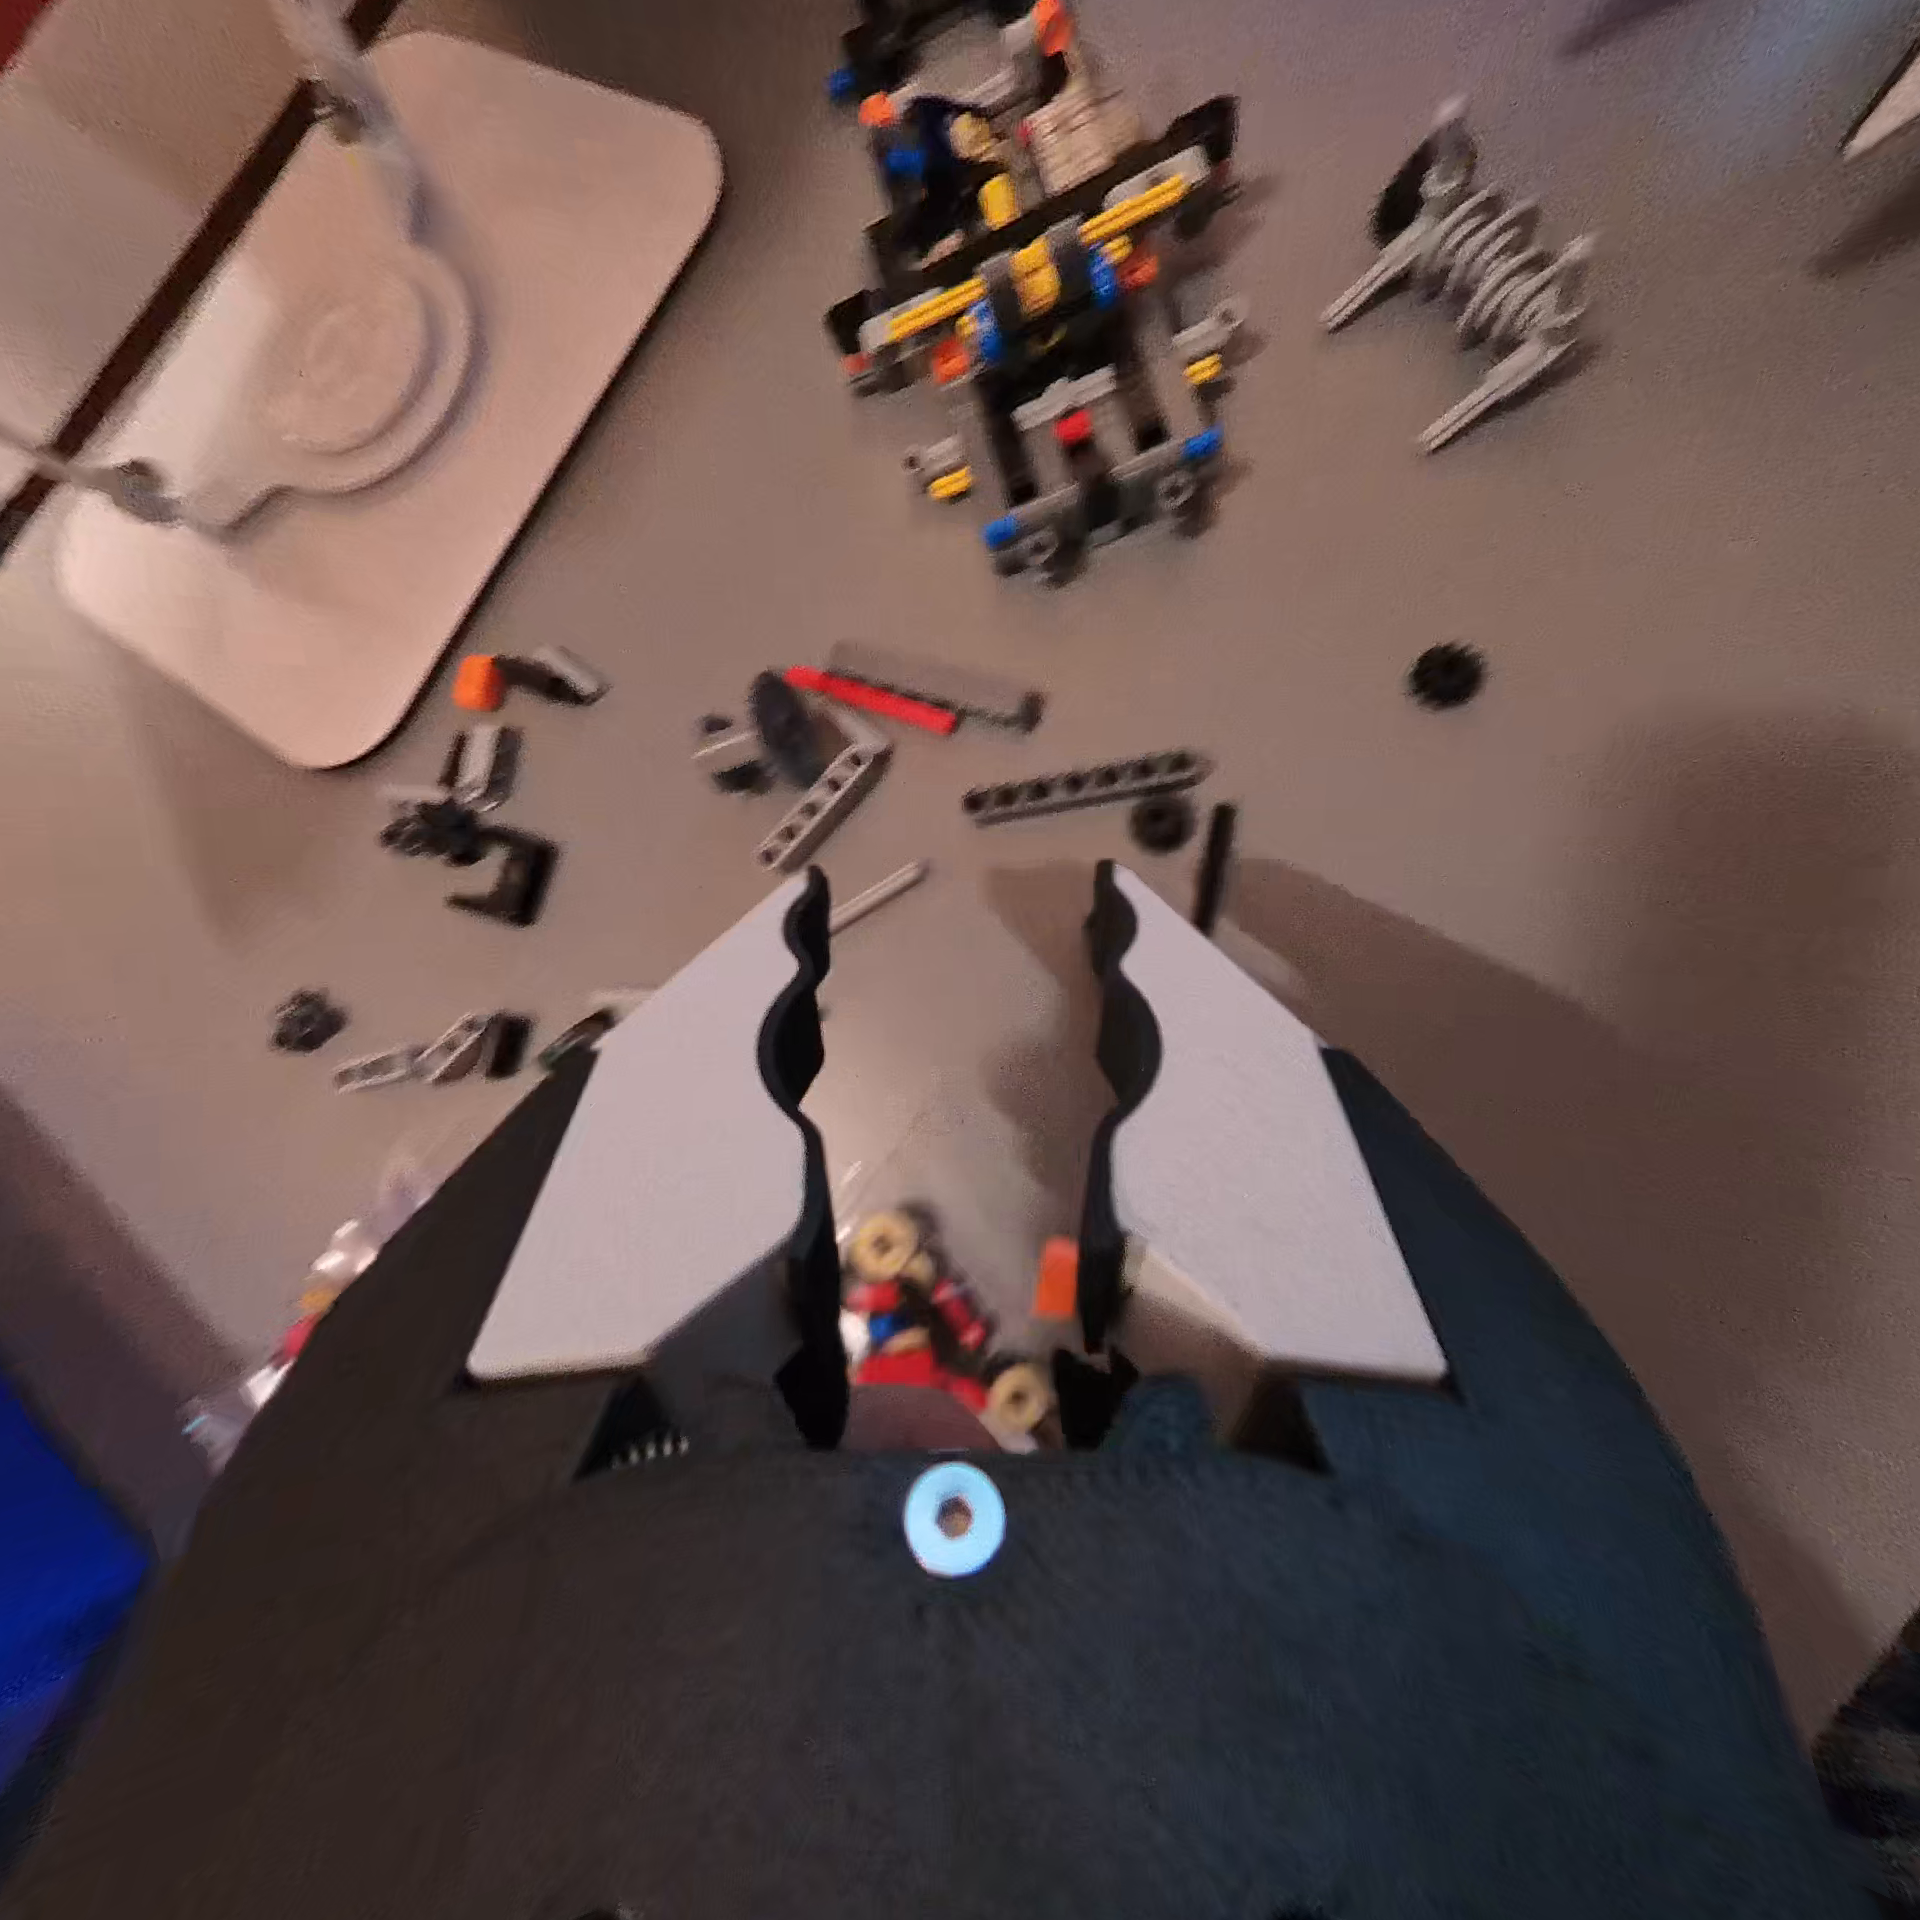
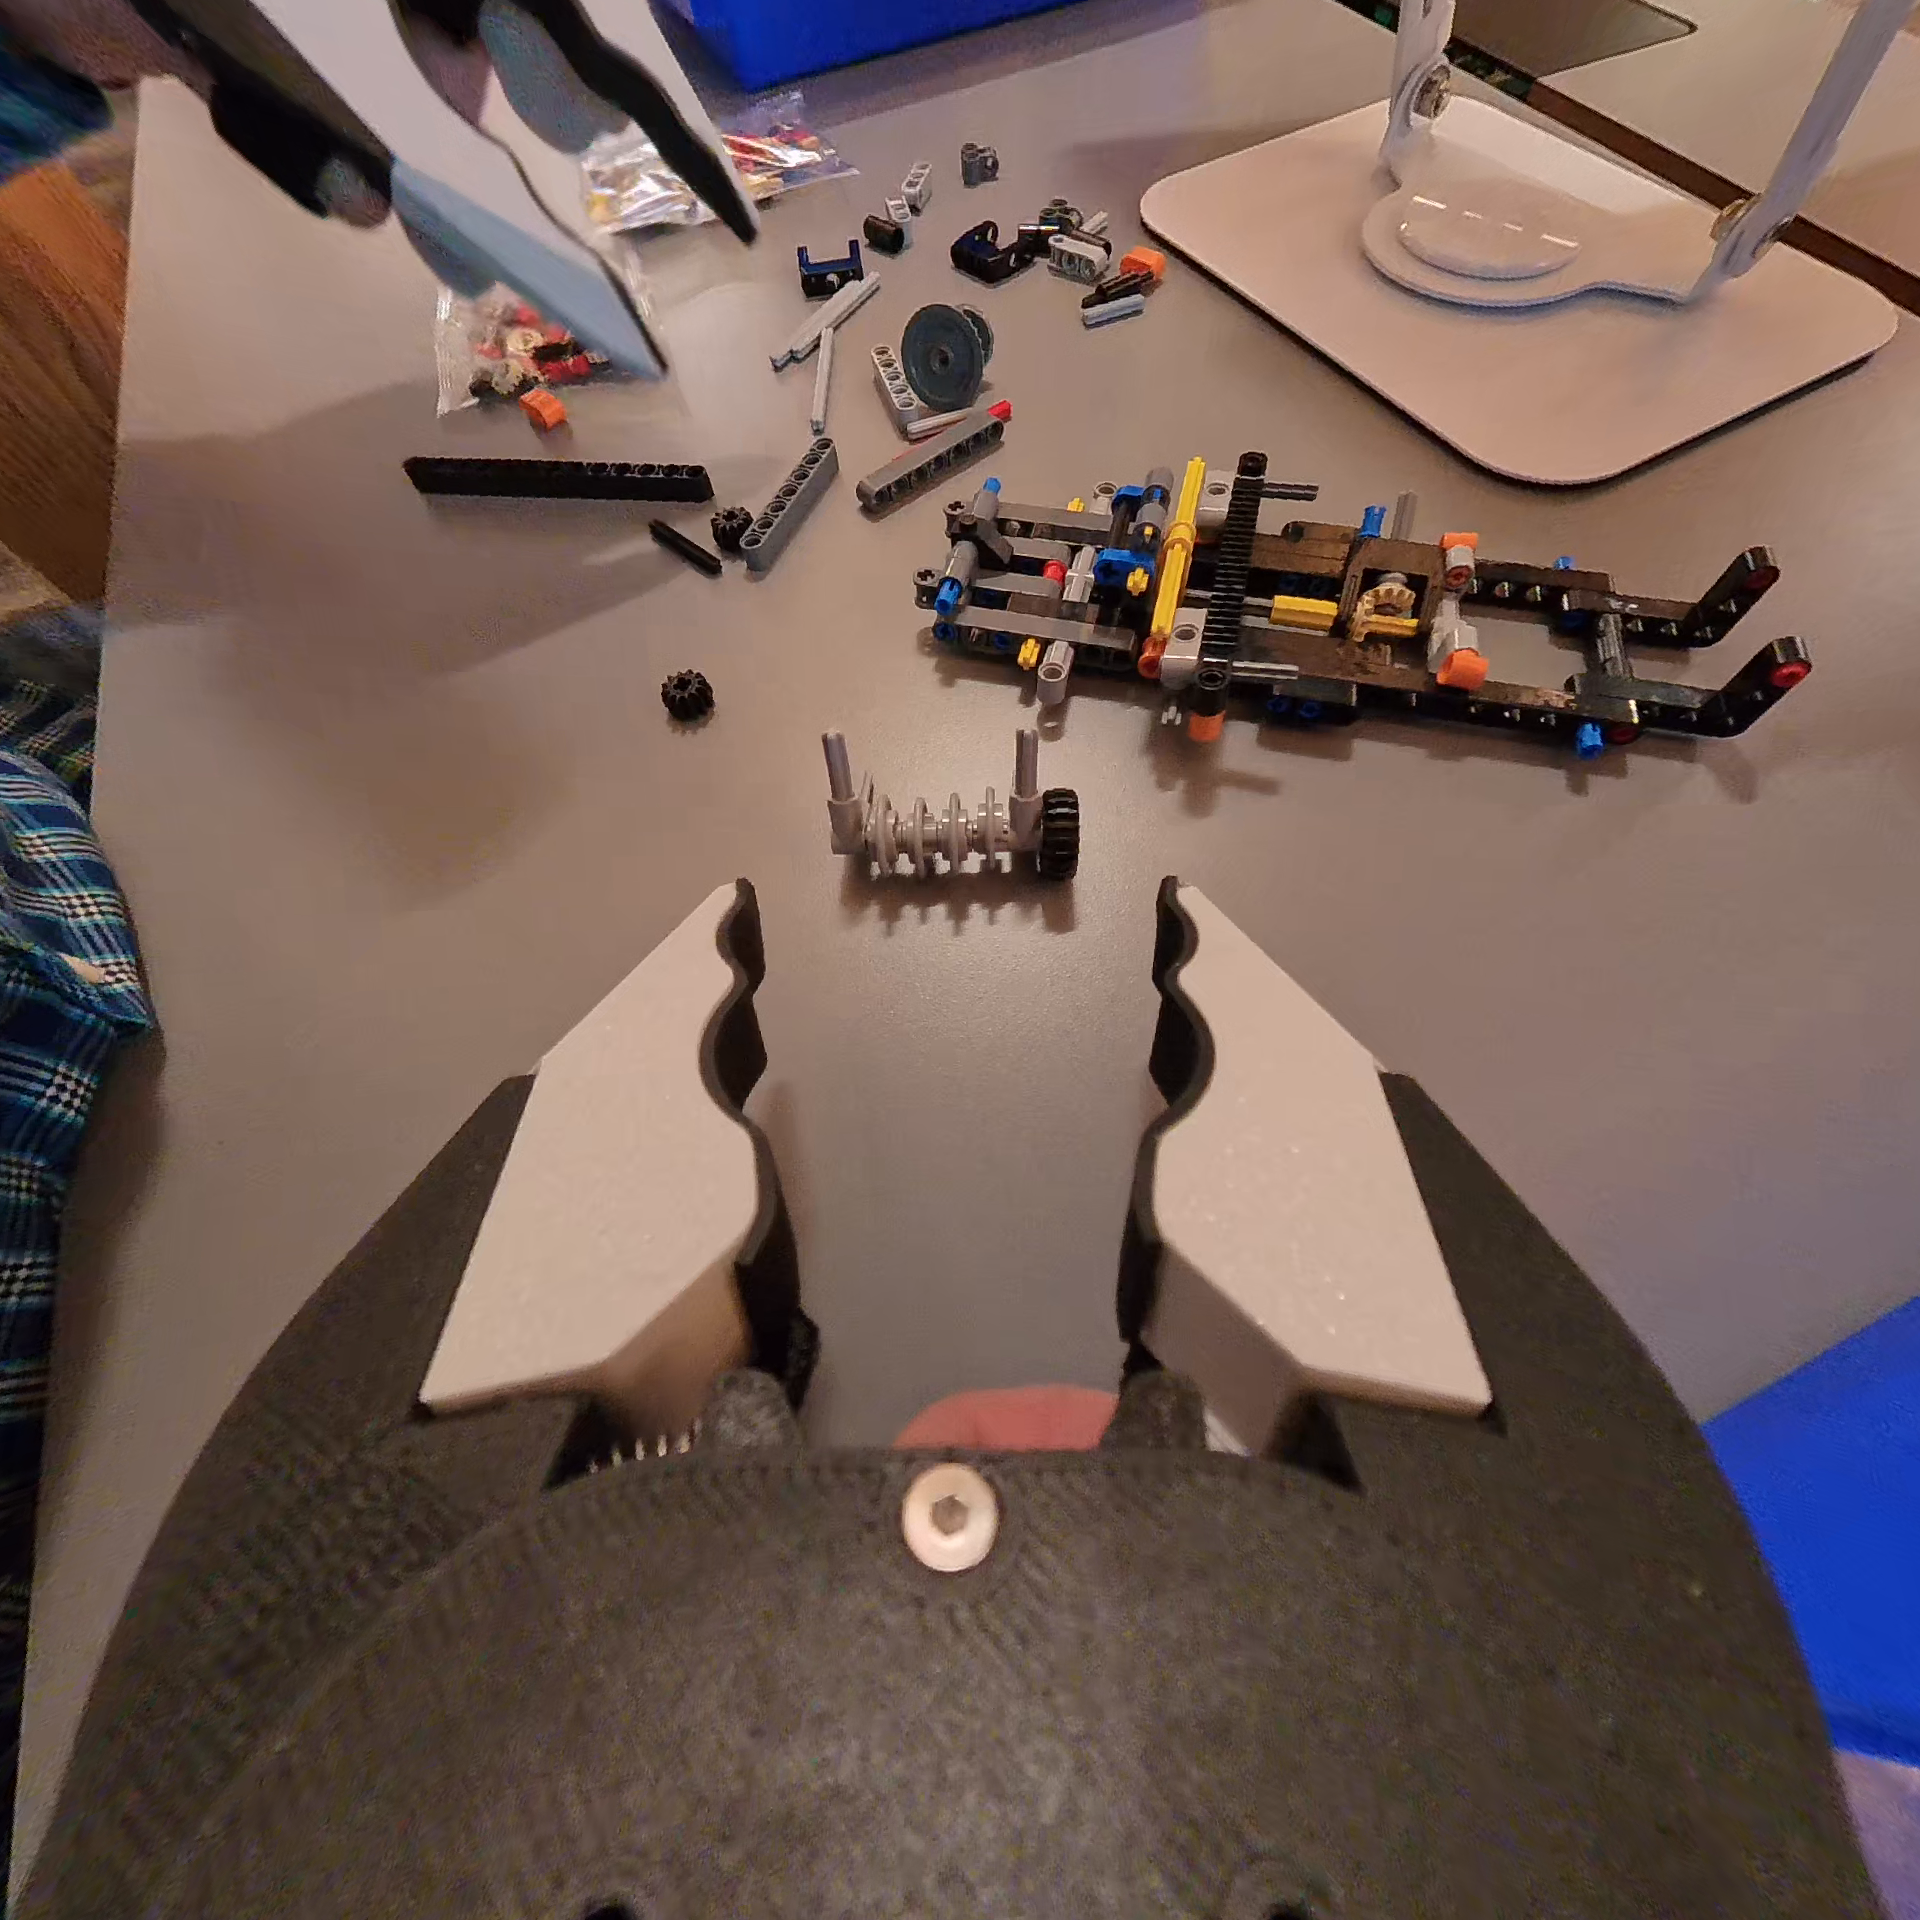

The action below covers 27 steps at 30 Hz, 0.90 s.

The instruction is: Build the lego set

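1. Left gripper (image 2: pixel 665 301): hangs above the far-left part of the counter (image 2: pixel 416 831), over a clear bag of small parts (image 2: pixel 499 358). Jaws parted by a moderate gap, nothing between them. The left wrist view is blurred, but the bag shows directly below the jaws.
2. Loose pieces, left to right in the right wrist view: long black beam (image 2: pixel 556 480), small black gear (image 2: pixel 687 693), grey beam (image 2: pixel 792 504), dark pulley wheel (image 2: pixel 940 358). All lie flat and apart from each other.
3. Small grey axle assembly (image 2: pixel 951 821): several discs on a shaft, a black wheel at its right end, two pins pointing up. Sits on the counter just ahead of the right gripper (image 2: pixel 956 899).
4. Right gripper: jaws wide open, empty, lined up with the axle assembly but not touching it.
5. Chassis (image 2: pixel 1351 613): half-built black and grey frame with yellow, blue and orange parts, lying flat to the right of the axle assembly. A white stand base (image 2: pixel 1507 343) sits behind it.
6. Judgement: mid-build, picking the next piece. Next move likely calls for closing the right jaws squarely on the axle assembly without knocking its pins, while the left fetches a part or steadies the chassis.
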Tool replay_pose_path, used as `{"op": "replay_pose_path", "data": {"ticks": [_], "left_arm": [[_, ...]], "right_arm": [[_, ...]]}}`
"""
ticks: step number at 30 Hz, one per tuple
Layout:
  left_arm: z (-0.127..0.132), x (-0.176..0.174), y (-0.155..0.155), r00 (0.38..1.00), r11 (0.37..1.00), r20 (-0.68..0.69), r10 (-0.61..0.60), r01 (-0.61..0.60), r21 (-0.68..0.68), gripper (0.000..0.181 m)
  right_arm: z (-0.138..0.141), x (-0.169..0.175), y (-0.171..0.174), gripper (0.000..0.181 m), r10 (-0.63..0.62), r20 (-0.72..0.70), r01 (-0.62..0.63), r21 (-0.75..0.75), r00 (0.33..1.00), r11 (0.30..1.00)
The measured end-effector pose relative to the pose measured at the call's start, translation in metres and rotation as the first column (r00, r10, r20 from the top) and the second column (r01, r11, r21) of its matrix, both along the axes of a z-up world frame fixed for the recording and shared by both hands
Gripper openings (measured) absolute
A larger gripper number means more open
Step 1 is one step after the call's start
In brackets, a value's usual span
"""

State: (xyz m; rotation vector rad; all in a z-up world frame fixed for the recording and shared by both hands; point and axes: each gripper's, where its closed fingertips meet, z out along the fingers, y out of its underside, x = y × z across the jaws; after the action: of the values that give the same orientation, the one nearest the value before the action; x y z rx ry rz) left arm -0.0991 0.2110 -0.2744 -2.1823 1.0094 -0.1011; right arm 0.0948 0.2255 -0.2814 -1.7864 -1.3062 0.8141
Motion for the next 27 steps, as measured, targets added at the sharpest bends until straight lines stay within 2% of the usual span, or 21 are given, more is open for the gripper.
{"op": "replay_pose_path", "data": {"ticks": [2, 5, 10, 15, 21, 27], "left_arm": [[-0.011, 0.018, 0.000, 1.000, 0.999, 0.002, -0.007, 0.007, -0.040, 0.058], [-0.026, 0.029, 0.005, 0.999, 0.995, 0.006, 0.046, -0.045, -0.088, 0.066], [-0.038, 0.032, 0.008, 0.997, 0.990, -0.003, 0.080, -0.080, -0.117, 0.067], [-0.039, 0.038, 0.007, 0.996, 0.986, 0.028, 0.087, -0.082, -0.143, 0.054], [-0.038, 0.039, 0.009, 0.996, 0.989, 0.030, 0.087, -0.083, -0.121, 0.054], [-0.025, 0.046, 0.010, 0.994, 0.995, 0.076, 0.075, -0.070, -0.065, 0.054]], "right_arm": [[0.000, 0.000, 0.000, 0.074, 0.002, 0.001, -0.002, 0.003, 1.000, 1.000], [0.001, 0.000, -0.001, 0.074, 0.002, -0.004, -0.002, 0.006, 1.000, 1.000], [0.001, 0.000, -0.001, 0.074, 0.005, -0.005, -0.005, 0.012, 1.000, 1.000], [0.001, 0.000, -0.001, 0.074, 0.006, -0.002, -0.006, 0.009, 1.000, 1.000], [0.001, 0.000, -0.002, 0.074, 0.006, -0.005, -0.006, 0.016, 1.000, 1.000], [0.005, 0.001, 0.000, 0.073, -0.008, -0.022, 0.009, 0.028, 1.000, 1.000]]}}
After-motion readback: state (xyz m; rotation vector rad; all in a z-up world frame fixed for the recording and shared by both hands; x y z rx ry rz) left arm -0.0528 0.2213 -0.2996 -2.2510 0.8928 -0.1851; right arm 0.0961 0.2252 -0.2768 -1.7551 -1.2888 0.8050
